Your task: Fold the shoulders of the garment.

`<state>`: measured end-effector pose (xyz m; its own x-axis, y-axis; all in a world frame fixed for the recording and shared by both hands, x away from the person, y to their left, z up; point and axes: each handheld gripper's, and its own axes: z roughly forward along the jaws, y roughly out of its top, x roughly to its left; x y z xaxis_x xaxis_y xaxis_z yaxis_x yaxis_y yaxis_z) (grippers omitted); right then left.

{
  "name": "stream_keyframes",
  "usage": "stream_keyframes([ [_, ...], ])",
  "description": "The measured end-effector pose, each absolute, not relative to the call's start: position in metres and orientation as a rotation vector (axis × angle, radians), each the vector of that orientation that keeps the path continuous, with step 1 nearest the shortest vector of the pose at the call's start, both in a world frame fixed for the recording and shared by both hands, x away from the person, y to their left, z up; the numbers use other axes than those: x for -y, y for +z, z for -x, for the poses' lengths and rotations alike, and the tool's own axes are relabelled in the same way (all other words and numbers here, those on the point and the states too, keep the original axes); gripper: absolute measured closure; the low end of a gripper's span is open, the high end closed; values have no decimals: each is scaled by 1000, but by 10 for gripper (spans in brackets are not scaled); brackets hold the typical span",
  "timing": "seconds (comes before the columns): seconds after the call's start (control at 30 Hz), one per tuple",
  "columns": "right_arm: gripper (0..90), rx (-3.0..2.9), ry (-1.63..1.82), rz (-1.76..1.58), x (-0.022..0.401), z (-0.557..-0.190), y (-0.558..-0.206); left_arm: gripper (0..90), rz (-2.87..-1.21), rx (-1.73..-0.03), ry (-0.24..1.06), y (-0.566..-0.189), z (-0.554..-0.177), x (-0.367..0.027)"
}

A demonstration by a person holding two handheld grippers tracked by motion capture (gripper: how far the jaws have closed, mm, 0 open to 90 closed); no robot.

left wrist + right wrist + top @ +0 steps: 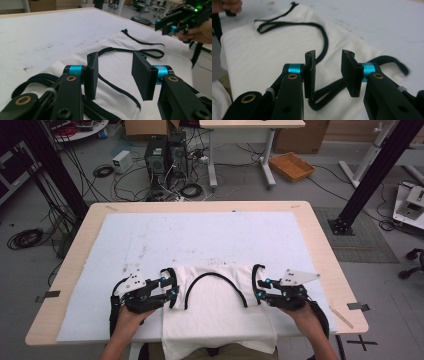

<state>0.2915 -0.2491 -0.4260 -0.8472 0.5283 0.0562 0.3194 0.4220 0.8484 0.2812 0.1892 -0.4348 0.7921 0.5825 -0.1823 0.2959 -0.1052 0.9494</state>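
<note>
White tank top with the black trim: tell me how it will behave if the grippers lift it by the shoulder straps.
The white tank top is probably floppy: it lies flat and its hem drapes over the table edge. It looks thin and light, so it should sag between the left gripper and right gripper. The narrow black straps may slip out of the open jaws.

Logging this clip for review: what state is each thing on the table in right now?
White tank top: flat on the table, black-trimmed neckline up, hem hanging over the near edge.
Left tongs: open over the left strap, gripping nothing.
Right tongs: open over the right strap, gripping nothing.
White table cover: spread flat, lightly stained.
</note>
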Motion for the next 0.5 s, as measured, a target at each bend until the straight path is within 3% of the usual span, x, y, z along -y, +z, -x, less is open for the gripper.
stream_keyframes([
  [0.13, 844, -2610, 1167, -656, 226, -292, -443, 588, -1712, -717, 322, -436, -282, -189],
  [0.27, 887, -2657, 1149, -661, 232, -291, -447, 593, -1713, -749, 352, -437, -285, -190],
  [0.3, 882, -2669, 1164, -662, 234, -291, -447, 593, -1712, -758, 357, -437, -285, -190],
  [0.37, 713, -2666, 1200, -689, 238, -293, -445, 593, -1717, -781, 377, -437, -287, -189],
  [0.5, 627, -2443, 1348, -864, 246, -308, -434, 598, -1780, -881, 424, -435, -301, -182],
])
